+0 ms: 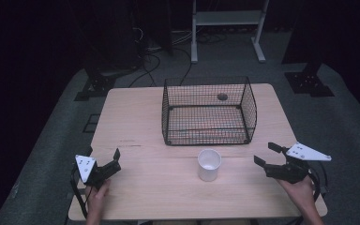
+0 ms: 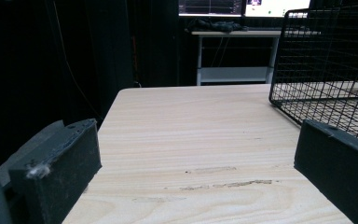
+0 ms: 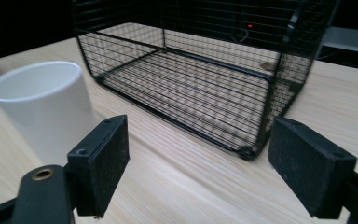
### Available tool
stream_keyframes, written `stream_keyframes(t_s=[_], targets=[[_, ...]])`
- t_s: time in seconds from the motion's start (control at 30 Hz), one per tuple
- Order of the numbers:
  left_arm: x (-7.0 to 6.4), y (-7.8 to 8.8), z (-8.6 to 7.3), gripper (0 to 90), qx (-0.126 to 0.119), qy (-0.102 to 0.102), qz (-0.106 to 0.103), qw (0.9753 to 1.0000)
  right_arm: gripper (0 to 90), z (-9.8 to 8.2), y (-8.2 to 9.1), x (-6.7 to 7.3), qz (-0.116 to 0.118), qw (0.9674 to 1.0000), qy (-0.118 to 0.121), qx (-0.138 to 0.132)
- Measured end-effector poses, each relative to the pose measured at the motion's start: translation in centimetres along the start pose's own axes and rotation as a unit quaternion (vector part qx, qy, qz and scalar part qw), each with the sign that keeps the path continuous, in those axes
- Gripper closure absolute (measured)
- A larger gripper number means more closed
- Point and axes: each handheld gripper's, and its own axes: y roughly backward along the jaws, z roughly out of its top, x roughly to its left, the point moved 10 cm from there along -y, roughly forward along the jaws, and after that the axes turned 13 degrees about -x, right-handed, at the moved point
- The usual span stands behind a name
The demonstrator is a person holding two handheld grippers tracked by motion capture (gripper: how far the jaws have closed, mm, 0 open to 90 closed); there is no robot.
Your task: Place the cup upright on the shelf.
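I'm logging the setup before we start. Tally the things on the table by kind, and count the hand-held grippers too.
Basket: 1
Cup: 1
Hand-held gripper: 2, left and right, both with jaws apart and nothing between them
Total: 4
All sit on or over the table.

A pale wooden counter (image 1: 136, 122) is standing on grey carpet (image 1: 333, 117); a white shelf frame (image 1: 227, 18) is sitting beyond it.

light wooden table (image 1: 140, 122) with wire basket (image 1: 209, 111) and white cup (image 1: 209, 164)
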Motion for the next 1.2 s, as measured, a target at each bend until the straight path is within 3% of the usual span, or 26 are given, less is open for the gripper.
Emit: stream_keyframes(t_s=[0.53, 0.9, 1.2], targets=[[0.0, 0.0, 0.0, 0.0, -0.001, 0.002, 0.0, 1.0, 14.9, 1.4, -1.8, 4.6, 0.077, 0.9968, 0.008, 0.019], [0.0, 0.0, 0.0, 0.0, -0.001, 0.001, -0.001, 1.0, 12.8, 0.7, -2.9, 7.3, 0.122, 0.9915, 0.014, 0.043], [0.0, 0.0, 0.0, 0.0, -0.001, 0.001, -0.001, 1.0, 10.6, 0.2, -4.0, 8.7, 0.142, 0.9879, 0.017, 0.059]])
